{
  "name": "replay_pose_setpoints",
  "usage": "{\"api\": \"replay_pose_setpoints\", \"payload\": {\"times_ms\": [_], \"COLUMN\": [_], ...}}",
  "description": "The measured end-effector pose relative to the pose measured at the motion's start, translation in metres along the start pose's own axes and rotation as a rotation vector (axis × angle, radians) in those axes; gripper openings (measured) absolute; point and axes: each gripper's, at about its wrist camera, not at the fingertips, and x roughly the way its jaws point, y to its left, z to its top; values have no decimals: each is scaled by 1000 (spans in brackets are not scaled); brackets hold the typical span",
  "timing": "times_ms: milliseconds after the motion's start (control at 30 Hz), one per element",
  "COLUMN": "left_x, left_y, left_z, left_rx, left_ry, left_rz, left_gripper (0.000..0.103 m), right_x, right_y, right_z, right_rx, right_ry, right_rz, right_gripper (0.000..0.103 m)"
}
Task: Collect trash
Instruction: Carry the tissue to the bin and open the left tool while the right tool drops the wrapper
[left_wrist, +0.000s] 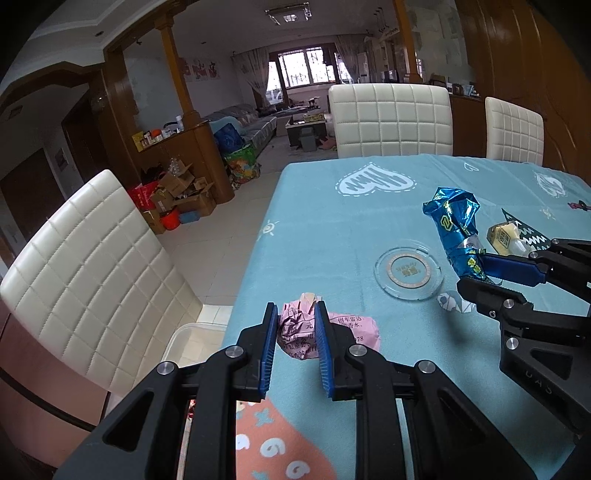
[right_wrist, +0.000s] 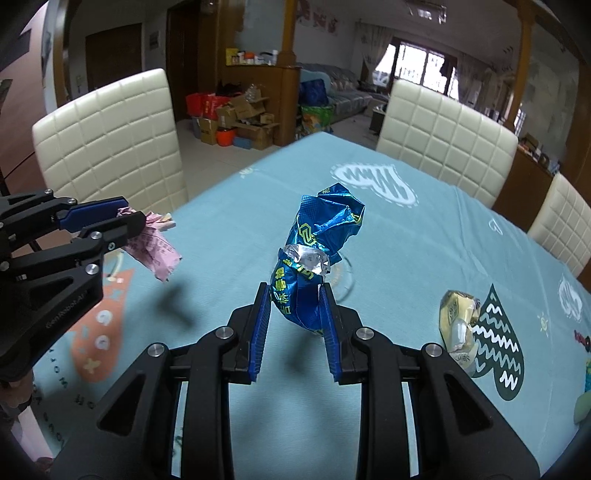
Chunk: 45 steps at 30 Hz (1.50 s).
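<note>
My left gripper (left_wrist: 295, 314) is shut on a crumpled pink paper (left_wrist: 299, 332) with printed text, held above the light blue tablecloth (left_wrist: 332, 229). In the right wrist view the same left gripper (right_wrist: 135, 218) holds the pink paper (right_wrist: 157, 251) at the left, its shadow on the cloth below. My right gripper (right_wrist: 295, 295) is shut on a crumpled blue foil wrapper (right_wrist: 314, 240), lifted off the table. The left wrist view shows that right gripper (left_wrist: 476, 269) at the right edge, gripping the blue wrapper (left_wrist: 454, 221). A crumpled yellow wrapper (right_wrist: 456, 317) lies on the cloth to the right.
A clear glass ashtray (left_wrist: 408, 273) sits mid-table. White quilted chairs (left_wrist: 391, 118) stand around the table, one at the left (left_wrist: 88, 266). A translucent plastic bin (left_wrist: 195, 339) stands on the floor by the table's left edge. Cardboard boxes (left_wrist: 181, 195) pile up by the wooden divider.
</note>
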Motion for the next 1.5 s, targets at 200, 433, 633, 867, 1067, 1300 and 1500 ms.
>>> {"api": "replay_pose_setpoints", "payload": {"times_ms": [200, 433, 633, 867, 1067, 1300, 1500], "left_x": [-12, -17, -18, -15, -7, 11, 24], "left_y": [19, 45, 69, 95, 115, 137, 156], "left_z": [-9, -19, -28, -37, -42, -48, -51], "left_rx": [-28, -77, -123, -151, -172, -209, -241], "left_ry": [-12, -13, -11, 0, 12, 55, 36], "left_rz": [15, 27, 46, 75, 90, 91, 145], "left_gripper": [21, 21, 21, 21, 21, 24, 77], "right_x": [-7, -11, -6, 7, 20, 40, 61], "right_y": [26, 58, 88, 118, 135, 150, 164], "right_z": [4, 13, 22, 37, 45, 55, 64], "right_rx": [-42, -95, -141, -179, -202, -223, -238], "right_ry": [-10, -22, -25, -22, -13, 10, 35], "right_rz": [13, 27, 43, 73, 87, 100, 113], "right_gripper": [28, 29, 29, 29, 29, 29, 29]}}
